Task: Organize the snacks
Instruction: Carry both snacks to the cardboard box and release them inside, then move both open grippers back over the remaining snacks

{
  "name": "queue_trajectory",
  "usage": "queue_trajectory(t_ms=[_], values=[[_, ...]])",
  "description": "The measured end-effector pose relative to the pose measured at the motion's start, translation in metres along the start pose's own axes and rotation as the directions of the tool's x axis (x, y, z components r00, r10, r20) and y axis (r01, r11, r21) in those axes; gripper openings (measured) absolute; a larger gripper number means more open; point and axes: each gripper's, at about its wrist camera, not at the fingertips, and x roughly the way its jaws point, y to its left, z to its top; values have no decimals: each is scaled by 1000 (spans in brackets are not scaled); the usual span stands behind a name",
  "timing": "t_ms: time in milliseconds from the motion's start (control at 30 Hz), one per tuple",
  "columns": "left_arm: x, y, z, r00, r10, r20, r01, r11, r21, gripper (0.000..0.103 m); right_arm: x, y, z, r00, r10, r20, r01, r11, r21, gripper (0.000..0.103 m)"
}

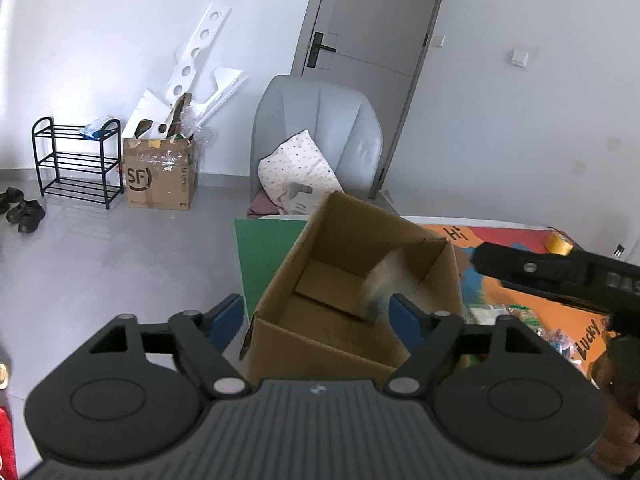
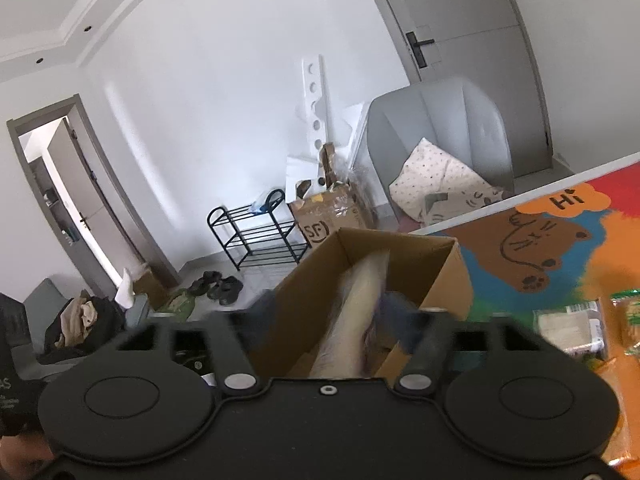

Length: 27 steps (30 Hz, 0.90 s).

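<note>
An open cardboard box (image 1: 352, 280) fills the lower middle of the left wrist view, standing on a tabletop (image 1: 264, 252) whose near part is green and whose right part carries a colourful cartoon mat (image 1: 516, 236). The left tool (image 1: 316, 320) sits low in the frame with its blue fingers (image 1: 406, 320) spread wide on either side of the box's near wall, gripping nothing. A pale, blurred snack packet (image 1: 390, 276) shows inside the box toward its right wall. From the right edge the right tool (image 1: 560, 276) reaches in above the mat, seen only side-on. In the right wrist view that same tool (image 2: 340, 316) points down into the box (image 2: 440, 268), and the blurred pale packet (image 2: 360, 304) lies between its fingers; the blur makes it impossible to tell whether they grip it. More wrapped snacks (image 2: 568, 328) lie on the mat (image 2: 532, 248) at the right edge, beside the box, and a yellow tape roll (image 1: 560, 243) sits at the far right. Beyond the tabletop stand a grey armchair (image 1: 320, 132) with a dotted pillow (image 1: 296, 168), a printed carton (image 1: 160, 176), a black shoe rack (image 1: 76, 160), shoes (image 1: 26, 212) on the floor, and a grey door (image 1: 376, 16).
</note>
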Motion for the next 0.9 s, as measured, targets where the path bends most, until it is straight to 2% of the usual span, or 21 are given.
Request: queue_trajectory(t_ms=[67,200,400,633,900], values=[[1,-1,0,1000,0,-7,0,1000,3,83,-5,1,-2,1000,-17,-6,17,1000,-15,74],[4,-5,0,1000,-5,-19,5,1000,2,86,-13,-6,-5,997,-66,-28,66,998,7,83],[4,-23,-7,999,-25,-30,27,999,47,91,-29,-23,-14,989,-143,-44,145,989,37,91],[3,-43,-14,998,-40,-45,43,997,61,96,-52,-40,-24,981,-188,-53,191,980,57,96],[1,-73,-20,994,-90,-56,96,989,112,97,-79,-62,-31,968,-249,-36,251,964,90,100]])
